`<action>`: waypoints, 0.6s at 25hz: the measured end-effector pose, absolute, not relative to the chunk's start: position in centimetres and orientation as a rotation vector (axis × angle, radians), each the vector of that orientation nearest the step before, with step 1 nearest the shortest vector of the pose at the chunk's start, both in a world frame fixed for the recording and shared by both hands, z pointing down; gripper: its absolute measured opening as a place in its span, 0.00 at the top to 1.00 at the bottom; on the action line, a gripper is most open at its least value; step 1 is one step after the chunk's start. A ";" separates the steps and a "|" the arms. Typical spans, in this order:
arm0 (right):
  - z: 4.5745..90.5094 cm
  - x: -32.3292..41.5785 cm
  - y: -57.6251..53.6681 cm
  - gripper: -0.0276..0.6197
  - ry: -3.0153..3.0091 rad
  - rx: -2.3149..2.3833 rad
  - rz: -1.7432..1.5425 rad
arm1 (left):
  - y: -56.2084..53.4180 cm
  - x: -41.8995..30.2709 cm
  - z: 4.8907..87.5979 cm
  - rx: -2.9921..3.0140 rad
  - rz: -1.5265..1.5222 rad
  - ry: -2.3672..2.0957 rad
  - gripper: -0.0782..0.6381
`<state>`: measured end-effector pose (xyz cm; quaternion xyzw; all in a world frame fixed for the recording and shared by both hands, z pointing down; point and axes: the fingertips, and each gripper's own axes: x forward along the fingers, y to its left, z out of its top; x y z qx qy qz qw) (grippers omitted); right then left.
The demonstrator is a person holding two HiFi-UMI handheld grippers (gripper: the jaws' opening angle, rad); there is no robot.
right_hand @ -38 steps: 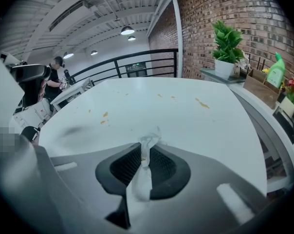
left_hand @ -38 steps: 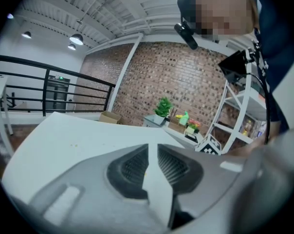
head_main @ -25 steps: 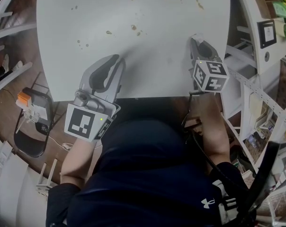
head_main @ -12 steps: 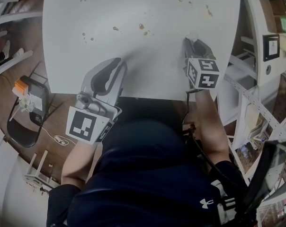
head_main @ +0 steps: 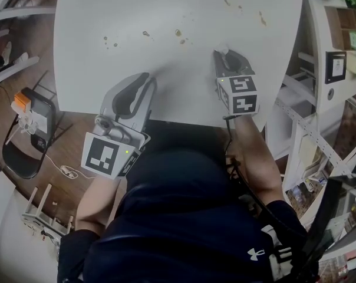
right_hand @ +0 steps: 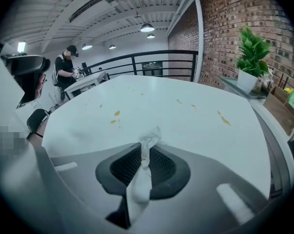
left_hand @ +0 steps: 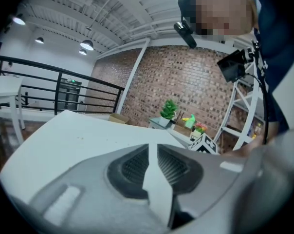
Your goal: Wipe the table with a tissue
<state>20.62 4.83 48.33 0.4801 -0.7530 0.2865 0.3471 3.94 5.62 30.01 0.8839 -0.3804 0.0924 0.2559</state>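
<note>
The right gripper [head_main: 223, 59] clamps the tissue [right_hand: 148, 141] over the table [head_main: 95, 69], near its front edge. Press the tissue flat, then sweep towards the stains [head_main: 178, 33]. The left gripper [head_main: 144, 82] is closed and empty.

Dark navy short-sleeved shirt [head_main: 178, 217] with a small white logo [head_main: 259, 253], thin black cable [head_main: 249, 187] beside the right forearm, pale grey moulded left gripper [head_main: 146, 78] and right gripper [head_main: 221, 55] with dark ribbed jaws, each carrying a black-and-white marker cube [head_main: 107, 155]
</note>
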 end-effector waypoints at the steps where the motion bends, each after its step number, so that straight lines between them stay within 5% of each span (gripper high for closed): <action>1: 48.4 20.8 5.0 0.89 -1.949 1.240 0.738 | 5.6 4.2 29.9 2.405 0.249 -1.031 0.82; 15: 46.4 27.9 5.1 0.89 -1.901 1.419 0.832 | 5.3 7.6 26.2 2.464 0.189 -1.039 0.82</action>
